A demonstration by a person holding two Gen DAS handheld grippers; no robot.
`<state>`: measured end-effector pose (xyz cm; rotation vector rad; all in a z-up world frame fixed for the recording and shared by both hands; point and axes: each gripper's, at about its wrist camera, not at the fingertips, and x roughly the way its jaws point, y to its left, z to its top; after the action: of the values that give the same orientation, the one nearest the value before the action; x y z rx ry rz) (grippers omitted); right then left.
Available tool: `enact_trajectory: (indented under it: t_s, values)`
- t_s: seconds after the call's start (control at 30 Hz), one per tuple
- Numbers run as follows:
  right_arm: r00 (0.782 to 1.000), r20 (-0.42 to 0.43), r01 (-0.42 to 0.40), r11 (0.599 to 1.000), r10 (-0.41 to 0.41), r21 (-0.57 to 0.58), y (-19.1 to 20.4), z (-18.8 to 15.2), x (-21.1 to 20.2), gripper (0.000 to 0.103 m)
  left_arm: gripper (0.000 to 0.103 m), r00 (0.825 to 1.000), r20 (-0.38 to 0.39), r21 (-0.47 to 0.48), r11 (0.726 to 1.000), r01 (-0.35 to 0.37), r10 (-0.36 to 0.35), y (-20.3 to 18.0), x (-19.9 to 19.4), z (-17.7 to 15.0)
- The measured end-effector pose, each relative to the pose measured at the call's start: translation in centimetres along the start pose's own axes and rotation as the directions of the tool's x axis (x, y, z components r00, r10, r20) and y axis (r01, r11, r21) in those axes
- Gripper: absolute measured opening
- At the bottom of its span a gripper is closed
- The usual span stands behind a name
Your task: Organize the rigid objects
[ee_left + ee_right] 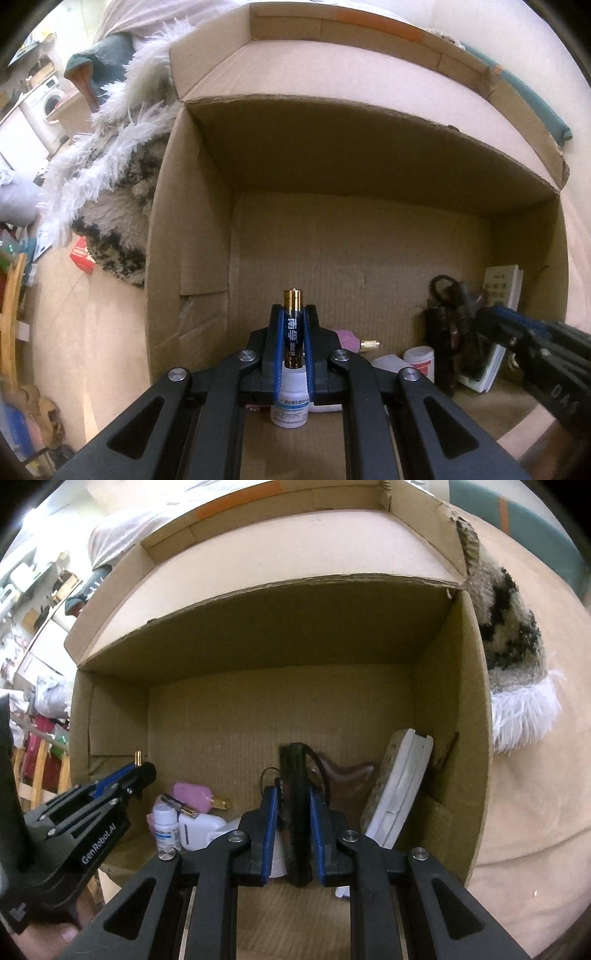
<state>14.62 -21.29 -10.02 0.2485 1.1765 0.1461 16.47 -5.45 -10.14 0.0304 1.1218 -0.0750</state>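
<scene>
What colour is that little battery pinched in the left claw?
The battery is gold at the top with a dark blue-black label bearing white characters, clearest in the left wrist view.

Matt, ribbed corrugated cardboard box (332, 236); glossy metal-cased battery (293, 325); smooth white plastic pill bottle (166, 827); shaggy fleece blanket (122, 177); dark object (295, 805), possibly leather.

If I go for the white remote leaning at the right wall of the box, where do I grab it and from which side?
Take the white remote near its upper end, fingers across its thin side edges, coming down from the open top of the cardboard box. It stands tilted on end against the right wall, so the top is free, while its foot is crowded by the dark object in the right gripper.
</scene>
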Motion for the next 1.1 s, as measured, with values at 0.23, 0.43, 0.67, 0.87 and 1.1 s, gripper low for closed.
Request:
enact_trajectory:
  t_s: [0.23,0.43,0.67,0.87,1.1]
  values:
    - [0.998,0.058,-0.012,1.0,0.012,-0.011,0.2,0.2,-1.3,0.019,0.01,0.999,0.026,0.041,0.998,-0.043,0.042,-0.6,-0.4,-0.2]
    - [0.997,0.071,-0.028,0.999,0.027,0.019,-0.4,0.4,-2.0,0.026,0.021,1.0,0.022,-0.006,1.0,0.002,-0.001,-0.1,-1.2,-0.3]
    - [0.99,0.134,-0.059,0.997,0.052,0.053,-1.2,-0.1,-4.2,0.068,0.066,0.992,0.119,0.002,0.999,-0.032,0.031,0.1,-4.3,-0.4]
    - [0.985,0.146,-0.104,0.989,0.089,0.101,-2.4,-0.6,-5.8,0.092,0.07,0.996,0.083,-0.022,1.0,0.022,-0.02,1.1,-6.3,0.1]
    - [0.98,0.185,-0.076,0.996,0.068,0.04,-1.7,-1.7,-8.3,0.103,0.069,0.997,0.077,-0.067,0.998,0.006,-0.001,2.9,-8.9,-1.5]
